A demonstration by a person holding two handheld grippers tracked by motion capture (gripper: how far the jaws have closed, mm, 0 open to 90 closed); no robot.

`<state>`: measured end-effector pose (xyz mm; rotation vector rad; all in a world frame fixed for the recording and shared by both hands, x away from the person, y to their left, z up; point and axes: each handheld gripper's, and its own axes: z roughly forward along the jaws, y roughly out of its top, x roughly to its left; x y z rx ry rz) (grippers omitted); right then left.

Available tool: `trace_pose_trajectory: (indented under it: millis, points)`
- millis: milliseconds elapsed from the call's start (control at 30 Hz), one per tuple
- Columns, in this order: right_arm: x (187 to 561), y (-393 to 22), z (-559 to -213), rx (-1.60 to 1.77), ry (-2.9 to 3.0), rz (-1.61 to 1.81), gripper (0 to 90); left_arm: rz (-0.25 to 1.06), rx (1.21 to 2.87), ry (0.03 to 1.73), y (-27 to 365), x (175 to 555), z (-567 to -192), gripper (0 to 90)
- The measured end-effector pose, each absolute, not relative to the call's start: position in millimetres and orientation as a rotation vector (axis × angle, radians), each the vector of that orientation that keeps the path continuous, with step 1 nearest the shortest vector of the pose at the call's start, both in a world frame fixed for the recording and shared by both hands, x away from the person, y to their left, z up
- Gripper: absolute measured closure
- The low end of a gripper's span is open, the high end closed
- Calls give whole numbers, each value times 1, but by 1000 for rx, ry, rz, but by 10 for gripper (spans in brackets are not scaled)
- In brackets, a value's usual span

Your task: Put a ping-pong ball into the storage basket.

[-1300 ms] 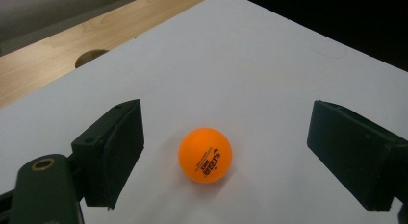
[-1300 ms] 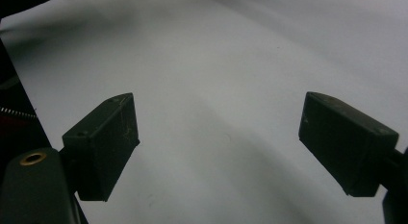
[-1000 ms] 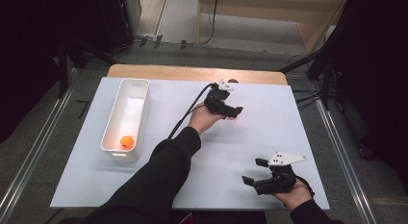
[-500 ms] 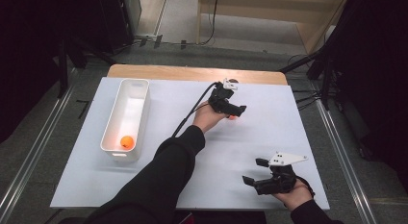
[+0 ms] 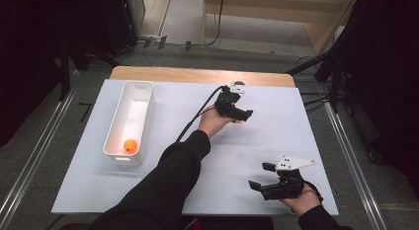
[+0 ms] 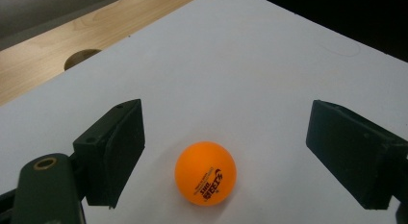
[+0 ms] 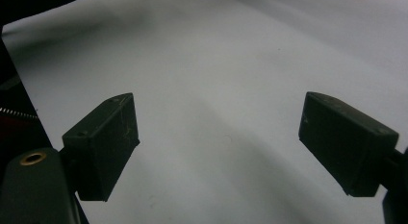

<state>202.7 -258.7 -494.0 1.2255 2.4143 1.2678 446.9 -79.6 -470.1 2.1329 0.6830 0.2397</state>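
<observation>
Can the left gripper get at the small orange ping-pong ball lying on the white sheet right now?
Probably yes. The small orange ping-pong ball sits between the left gripper's open jaws on the white sheet, untouched, with nothing blocking either side.

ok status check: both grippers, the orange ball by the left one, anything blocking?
Left gripper open, jaws either side of orange ball, not touching. Right gripper open, nothing between its jaws, over white sheet. Nothing in the way.
</observation>
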Motion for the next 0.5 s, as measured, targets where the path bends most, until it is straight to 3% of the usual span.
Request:
trace_pose_trajectory:
  millis: [500]
  points:
    - [203, -259, -494, 1223, 2411, 1270, 123, 237, 2134, 707, -80, 448, -488, 150]
